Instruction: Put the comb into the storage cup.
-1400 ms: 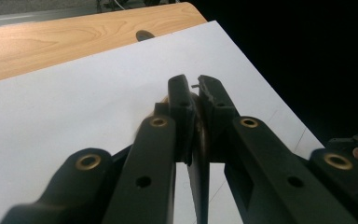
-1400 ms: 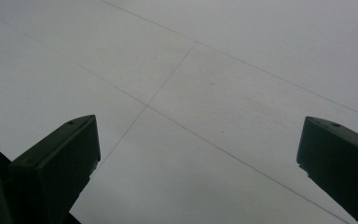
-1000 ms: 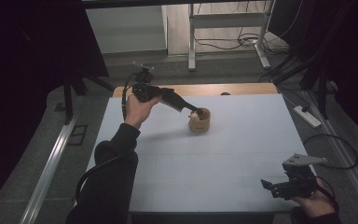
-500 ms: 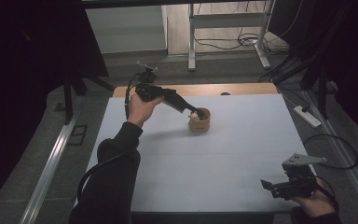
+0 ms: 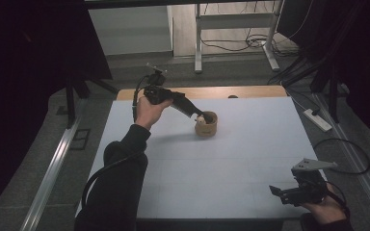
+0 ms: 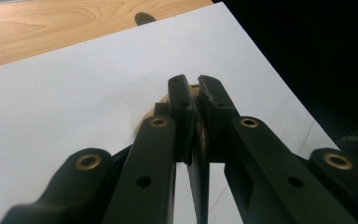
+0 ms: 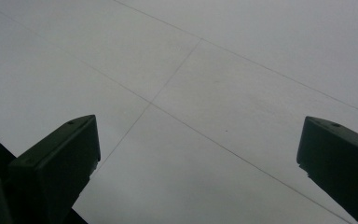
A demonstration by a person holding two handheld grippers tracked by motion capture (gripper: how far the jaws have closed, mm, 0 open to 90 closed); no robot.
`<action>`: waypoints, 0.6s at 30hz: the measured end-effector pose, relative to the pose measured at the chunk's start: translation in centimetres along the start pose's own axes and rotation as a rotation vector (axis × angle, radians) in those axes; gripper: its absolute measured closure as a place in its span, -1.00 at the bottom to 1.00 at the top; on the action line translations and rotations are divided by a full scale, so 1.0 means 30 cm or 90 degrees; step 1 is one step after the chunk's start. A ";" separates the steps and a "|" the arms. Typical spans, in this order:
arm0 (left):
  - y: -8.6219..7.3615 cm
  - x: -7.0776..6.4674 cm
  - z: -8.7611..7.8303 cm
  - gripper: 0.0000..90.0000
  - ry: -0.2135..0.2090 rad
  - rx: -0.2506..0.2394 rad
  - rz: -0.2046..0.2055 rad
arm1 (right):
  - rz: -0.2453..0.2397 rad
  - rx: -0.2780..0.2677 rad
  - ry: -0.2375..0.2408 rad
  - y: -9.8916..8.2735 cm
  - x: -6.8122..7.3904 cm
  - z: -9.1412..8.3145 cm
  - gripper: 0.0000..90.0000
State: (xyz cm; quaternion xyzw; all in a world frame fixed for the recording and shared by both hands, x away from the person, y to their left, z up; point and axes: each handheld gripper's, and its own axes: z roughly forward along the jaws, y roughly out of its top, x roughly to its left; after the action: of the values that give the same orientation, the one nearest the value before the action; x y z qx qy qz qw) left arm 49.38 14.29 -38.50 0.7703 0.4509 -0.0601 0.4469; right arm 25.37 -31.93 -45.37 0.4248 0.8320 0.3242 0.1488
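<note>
Wooden cup standing upright at bench far centre. Left hand-held gripper reaching in from cup's left, slanting down, jaws clamping cup's near rim. Right hand-held gripper idling well apart at near right corner, jaws apart, empty.

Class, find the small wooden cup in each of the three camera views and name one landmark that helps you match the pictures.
High view: the wooden cup stands on the white table top, upper middle, at the left gripper tips.
Left gripper view: a sliver of it shows at picture centre, behind the closed jaws.
Right gripper view: not in it.
Shared landmark: the white table top with its thin seam lines.
</note>
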 end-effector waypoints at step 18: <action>0.007 -0.002 0.038 0.85 0.006 0.025 0.002 | -0.001 0.002 0.003 0.000 0.000 0.001 -1.00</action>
State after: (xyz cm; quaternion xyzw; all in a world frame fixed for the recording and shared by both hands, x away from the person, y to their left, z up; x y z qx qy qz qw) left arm 49.85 13.37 -39.01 0.7800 0.4505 -0.0648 0.4295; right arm 25.38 -31.91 -45.38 0.4233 0.8334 0.3237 0.1465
